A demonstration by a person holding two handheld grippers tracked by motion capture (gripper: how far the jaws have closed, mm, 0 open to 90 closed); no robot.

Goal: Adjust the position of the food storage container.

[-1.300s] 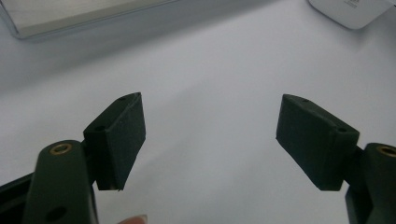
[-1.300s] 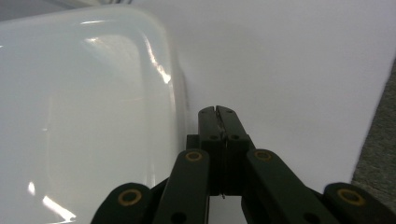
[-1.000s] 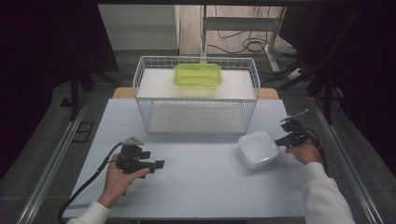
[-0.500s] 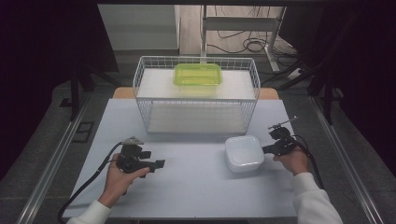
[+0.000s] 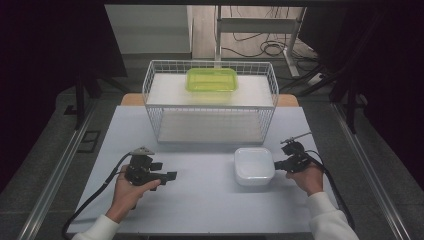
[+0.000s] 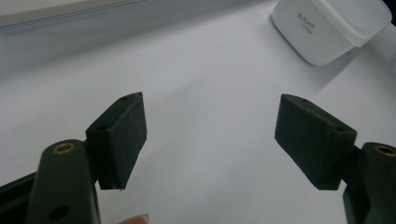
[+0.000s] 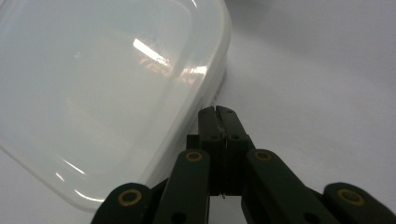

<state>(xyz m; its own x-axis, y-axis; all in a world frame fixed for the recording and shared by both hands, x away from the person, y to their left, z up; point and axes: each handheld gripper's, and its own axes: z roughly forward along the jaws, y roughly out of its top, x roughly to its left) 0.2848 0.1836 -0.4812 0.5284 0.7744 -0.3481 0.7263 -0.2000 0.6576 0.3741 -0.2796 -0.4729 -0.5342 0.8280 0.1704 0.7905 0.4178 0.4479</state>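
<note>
A white lidded plastic container (image 5: 254, 166) rests on the pale table, right of centre. My right gripper (image 5: 276, 165) is shut, and its tips touch the container's right side. Up close in the right gripper view, the closed jaws (image 7: 216, 112) press against the edge of the container (image 7: 102, 93) with nothing between them. My left gripper (image 5: 170, 176) is held low at the front left, open and pointing right. The left gripper view has both pads (image 6: 119, 135) wide apart over bare table, with the container (image 6: 329, 25) far off at the top right.
A white wire basket (image 5: 150, 95) stands at the back centre of the table (image 5: 200, 210). A green lidded container (image 5: 212, 80) lies on its upper shelf. Dark floor and cables surround the table.
The right gripper and the white container have shifted left across the table, from near the right edge toward the centre. The left gripper has stayed put.
</note>
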